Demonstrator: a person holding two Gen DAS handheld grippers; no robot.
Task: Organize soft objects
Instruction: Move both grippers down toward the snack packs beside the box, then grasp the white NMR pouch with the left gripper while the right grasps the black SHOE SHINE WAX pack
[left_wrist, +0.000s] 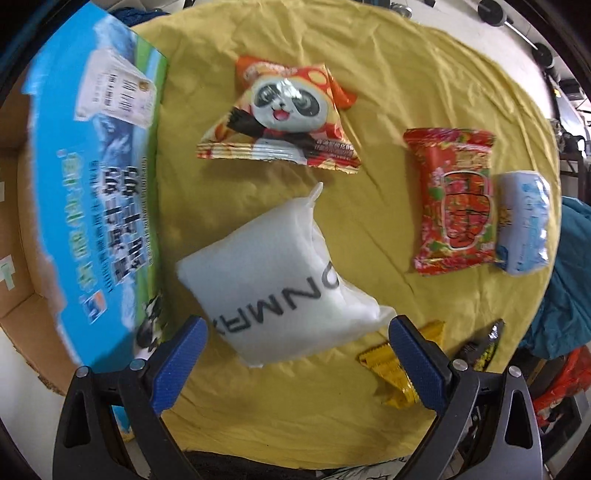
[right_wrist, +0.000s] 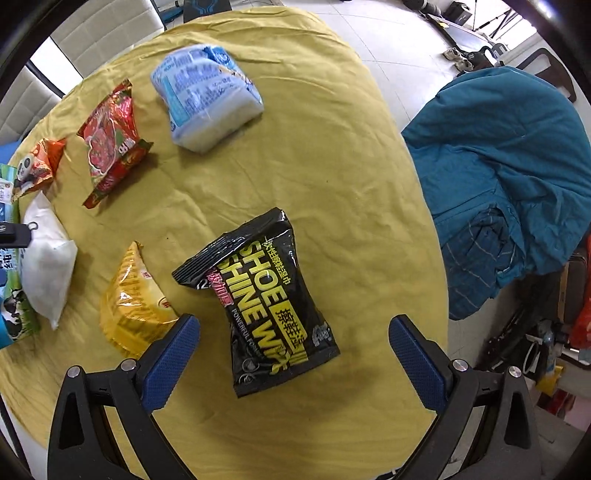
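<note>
Mustard-yellow tablecloth; white pillow pack with grey lettering; black wipes pack lettered yellow; red floral packet; pale blue tissue pack.

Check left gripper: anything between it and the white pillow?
Nothing visible. The left gripper is open, and the white pillow lies on the yellow cloth straight ahead, its near end already between the fingers. The yellow packet sits to the right, behind the right finger, off that path.

"SHOE SHINE WIPES", "POWERFUL FOAM" on black packet, upside-down "ONMARX"-like letters on white pouch
</note>
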